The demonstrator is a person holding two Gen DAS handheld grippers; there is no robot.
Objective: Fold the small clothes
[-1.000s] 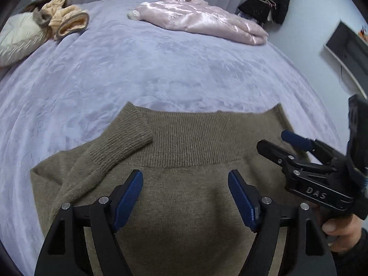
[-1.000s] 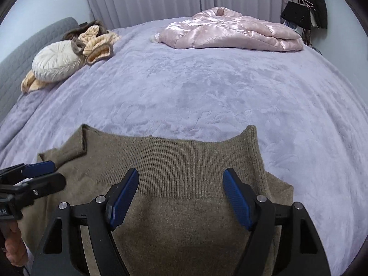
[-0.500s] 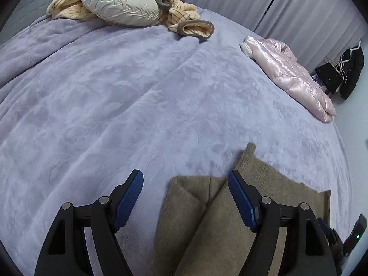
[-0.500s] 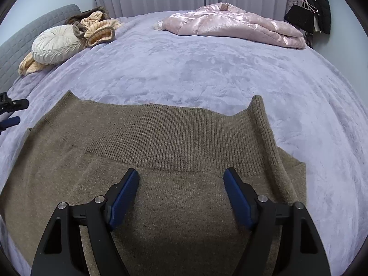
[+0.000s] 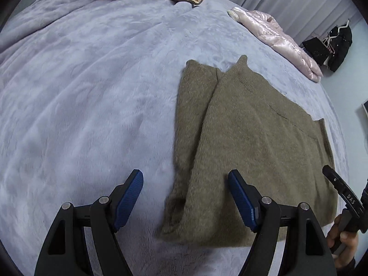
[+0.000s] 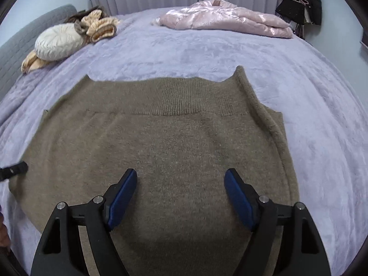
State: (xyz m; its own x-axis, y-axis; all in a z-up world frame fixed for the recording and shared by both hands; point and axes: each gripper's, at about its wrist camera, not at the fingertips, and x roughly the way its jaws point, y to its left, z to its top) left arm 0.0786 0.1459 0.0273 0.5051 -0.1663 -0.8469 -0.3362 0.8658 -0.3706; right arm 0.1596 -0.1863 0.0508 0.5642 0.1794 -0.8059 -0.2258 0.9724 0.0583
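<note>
Sweater, olive-brown knit, is lying flat on the lavender bed cover, ribbed collar pointing toward the far side of the bed. Both sleeves are sitting folded in along the body; in the left wrist view the left sleeve is running as a long strip beside the torso, its edge bunching near the hem.

Left gripper is hanging over the sweater's left edge, jaws spread wide and grasping nothing, one blue pad over bare cover, the other over knit. Right gripper is hovering above the middle of the sweater's body, jaws released as well, nothing between them. A hand is showing at the right margin of the left wrist view, gripping the other tool's handle.

Far right on the bed, a pink satin jacket is lying crumpled. Far left, a round cream pillow is resting against a tan knit bundle. Dark clothes are hanging by the far right wall.
</note>
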